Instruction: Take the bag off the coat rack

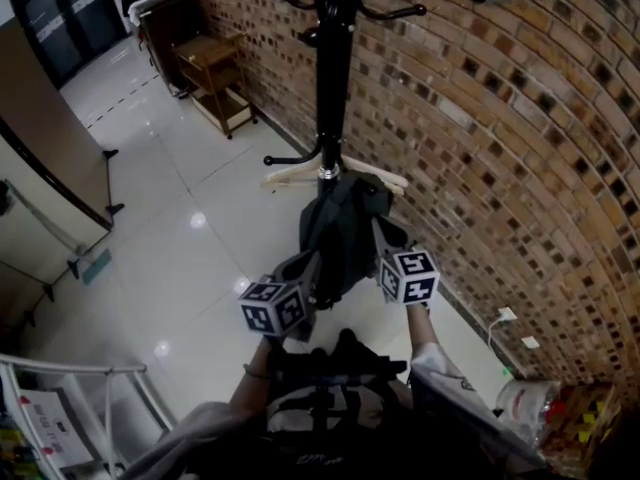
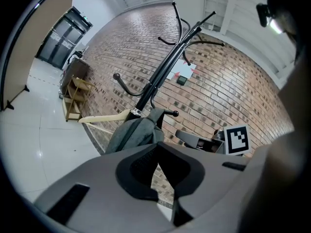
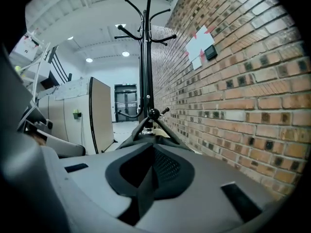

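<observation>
A dark grey-green bag (image 1: 341, 230) hangs by its strap from a low knobbed hook of the black coat rack (image 1: 331, 58), which stands against the brick wall. My left gripper (image 1: 300, 266) is at the bag's left side, jaws shut and empty. In the left gripper view the bag (image 2: 136, 132) hangs just beyond the closed jaws of the left gripper (image 2: 156, 161). My right gripper (image 1: 383, 233) lies against the bag's right side, jaws shut. In the right gripper view the bag top (image 3: 146, 134) and its strap over the hook (image 3: 153, 113) sit right ahead of the right gripper (image 3: 151, 166); no fabric shows between the pads.
A pale wooden hanger (image 1: 300, 175) hangs on the rack above the bag. The brick wall (image 1: 500, 148) runs along the right. A wooden trolley (image 1: 215, 78) stands farther along the wall, a partition board (image 1: 50, 128) at left, a white rack (image 1: 90, 408) at bottom left.
</observation>
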